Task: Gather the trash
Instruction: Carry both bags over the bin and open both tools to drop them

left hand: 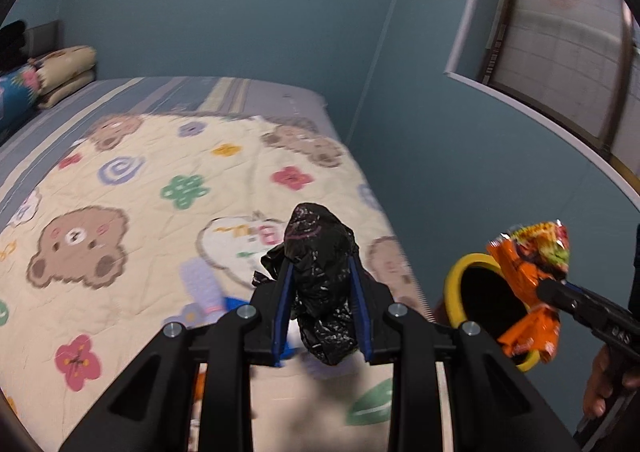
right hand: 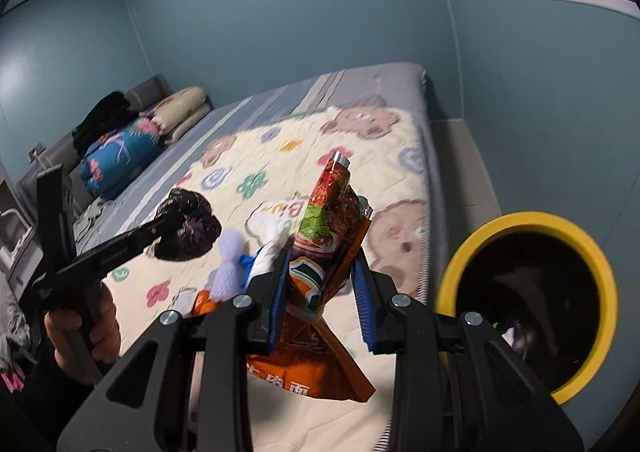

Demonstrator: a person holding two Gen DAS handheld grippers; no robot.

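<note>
My left gripper is shut on a crumpled black plastic bag and holds it above the bed's right side; the bag also shows in the right wrist view. My right gripper is shut on an orange noodle wrapper and holds it over the bed edge, left of the yellow-rimmed trash bin. In the left wrist view the wrapper hangs right at the bin's rim. A white and blue item and an orange scrap lie on the quilt under my right gripper.
The bed carries a cream bear-print quilt. Folded bedding and pillows sit at the headboard. Blue walls stand close behind, with a window at right. The bin stands on the floor beside the bed's right edge.
</note>
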